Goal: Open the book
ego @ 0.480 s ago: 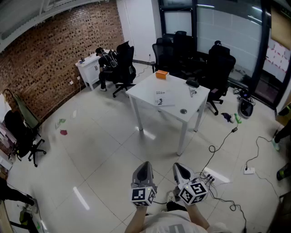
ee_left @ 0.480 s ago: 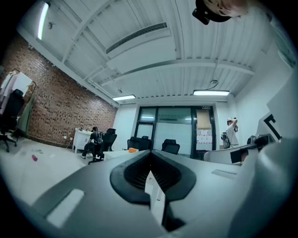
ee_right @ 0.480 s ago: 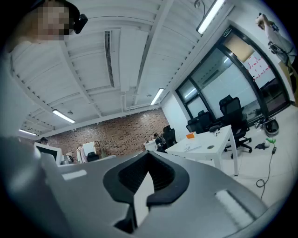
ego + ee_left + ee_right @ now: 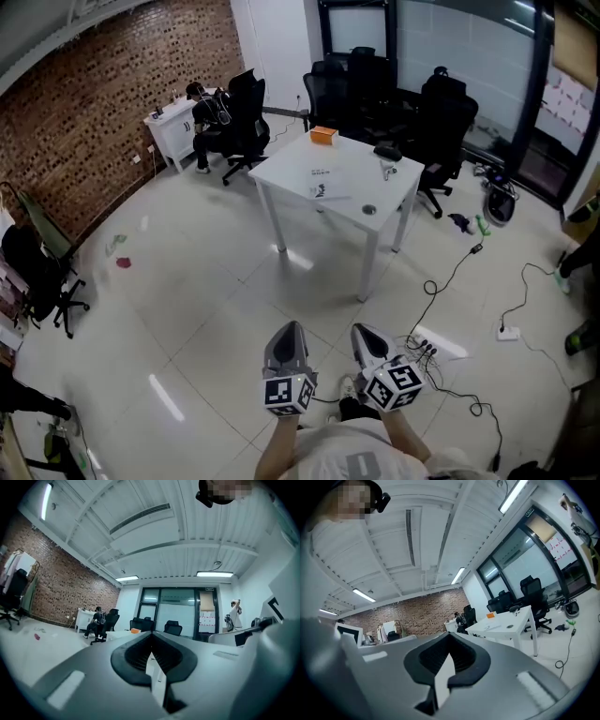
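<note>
The white table (image 4: 291, 169) sits slightly higher in our head view than before — the book (image 4: 328, 193) lies on it, well ahead of our left gripper (image 4: 289, 330) and right gripper (image 4: 362, 332), both pinched closed, empty.

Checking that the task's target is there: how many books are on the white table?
1. The book lies flat near the middle of the white table, nearer the camera than the orange box. The other small items there are too far off to identify.
</note>
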